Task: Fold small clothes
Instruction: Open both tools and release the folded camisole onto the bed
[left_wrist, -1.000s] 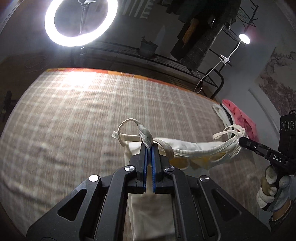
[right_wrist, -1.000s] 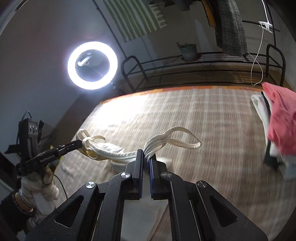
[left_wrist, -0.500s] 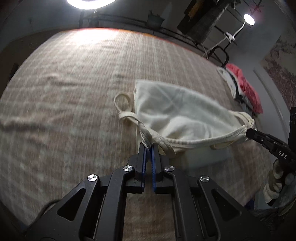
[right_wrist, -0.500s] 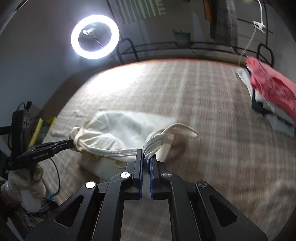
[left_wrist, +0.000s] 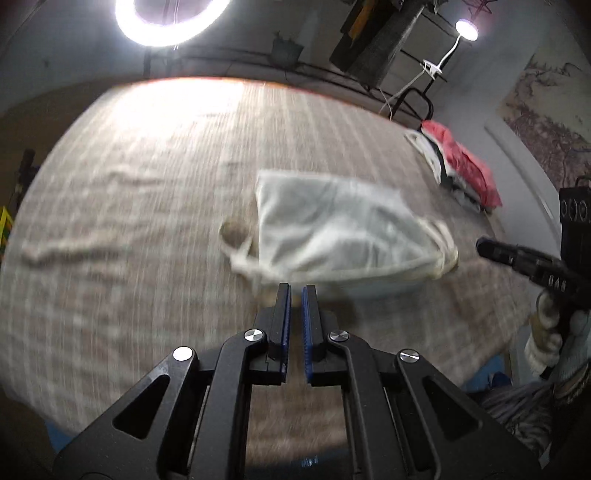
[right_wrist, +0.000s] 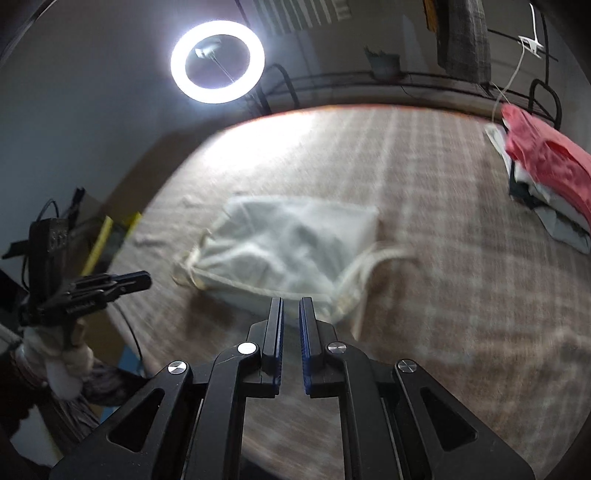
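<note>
Room: dim, with a ring light (right_wrist: 218, 61) beyond the far edge, a black metal rack (left_wrist: 402, 92) with a potted plant (right_wrist: 382, 61) on it, dark clothes hanging above (right_wrist: 463, 37), and a small clip lamp (left_wrist: 466, 29).
Surface: a bed (left_wrist: 147, 192) covered in a beige checked spread, wrinkled toward its left side, with an orange trim along the far edge.
Stack: folded clothes with a red piece on top (right_wrist: 546, 166), at the bed's far right corner.
Garment: a small cream top (left_wrist: 332, 229) lies flat near the middle of the bed, closer to the near edge; its body is folded into a rough rectangle, strap loops splayed at both near corners. Motion blur softens it.
Left tool (left_wrist: 296, 291): almost closed, only a narrow slit between the blue pads, nothing in it; tips just short of the garment's near hem.
Right tool (right_wrist: 291, 304): the same, nearly closed and empty, near the strap (right_wrist: 365, 269).
Hands: each in a pale glove (left_wrist: 546, 332).
</note>
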